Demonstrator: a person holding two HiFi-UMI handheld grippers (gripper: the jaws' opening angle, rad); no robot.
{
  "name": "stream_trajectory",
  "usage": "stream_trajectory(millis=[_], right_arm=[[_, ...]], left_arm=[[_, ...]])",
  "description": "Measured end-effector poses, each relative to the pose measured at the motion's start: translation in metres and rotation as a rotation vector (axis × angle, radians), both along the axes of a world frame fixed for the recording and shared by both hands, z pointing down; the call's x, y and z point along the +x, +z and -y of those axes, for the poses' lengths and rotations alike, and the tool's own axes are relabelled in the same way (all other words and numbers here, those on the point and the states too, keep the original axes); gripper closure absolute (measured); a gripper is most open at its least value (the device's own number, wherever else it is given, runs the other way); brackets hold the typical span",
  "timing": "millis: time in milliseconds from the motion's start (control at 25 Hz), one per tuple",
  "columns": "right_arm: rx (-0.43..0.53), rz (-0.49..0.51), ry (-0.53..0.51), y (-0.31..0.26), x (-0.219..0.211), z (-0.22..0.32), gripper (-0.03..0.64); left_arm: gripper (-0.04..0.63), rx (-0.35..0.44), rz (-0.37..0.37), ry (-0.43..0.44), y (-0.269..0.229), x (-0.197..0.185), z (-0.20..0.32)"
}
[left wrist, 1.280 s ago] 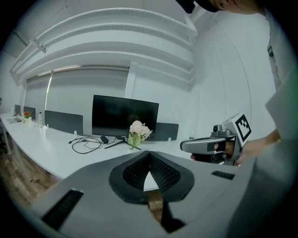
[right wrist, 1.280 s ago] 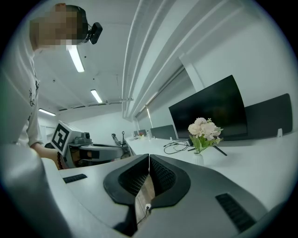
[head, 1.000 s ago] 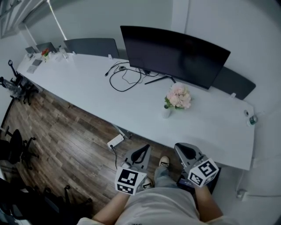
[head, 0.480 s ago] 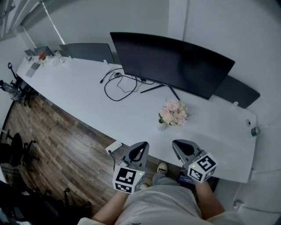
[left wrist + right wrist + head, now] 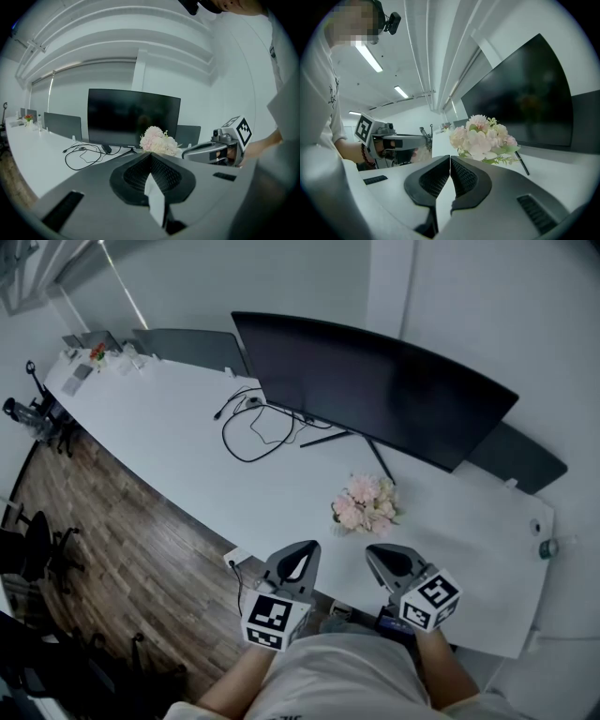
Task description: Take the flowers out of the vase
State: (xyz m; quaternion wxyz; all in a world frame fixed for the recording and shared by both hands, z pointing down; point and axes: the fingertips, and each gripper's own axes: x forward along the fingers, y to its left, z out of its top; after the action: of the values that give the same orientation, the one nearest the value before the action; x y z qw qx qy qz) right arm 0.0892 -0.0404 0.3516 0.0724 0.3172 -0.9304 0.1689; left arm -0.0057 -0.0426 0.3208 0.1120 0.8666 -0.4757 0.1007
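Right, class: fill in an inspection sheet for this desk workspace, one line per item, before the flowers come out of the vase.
Surface: white desk, mostly bare.
Job's things: pink flowers upright in front of the monitor; vase barely shows beneath them.
Clutter: small items at the desk's far left end; bottle-like thing at its right end.
Grippers: left gripper and right gripper both short of the flowers, jaws shut, nothing held.
Cables: black cable looped beside the monitor stand.
Surroundings: wood floor, grey partitions behind the desk.

The right gripper, jaws together and empty, points at pale pink flowers before a dark monitor.
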Motion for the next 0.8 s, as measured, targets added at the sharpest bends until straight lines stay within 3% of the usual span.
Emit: stream_trajectory(millis=[800], right_arm=[[-0.097, -0.006, 0.105, 0.023, -0.001, 0.014, 0.584]], left_arm=[[0.592, -0.073, 0.01, 0.1, 0.017, -0.001, 0.036]])
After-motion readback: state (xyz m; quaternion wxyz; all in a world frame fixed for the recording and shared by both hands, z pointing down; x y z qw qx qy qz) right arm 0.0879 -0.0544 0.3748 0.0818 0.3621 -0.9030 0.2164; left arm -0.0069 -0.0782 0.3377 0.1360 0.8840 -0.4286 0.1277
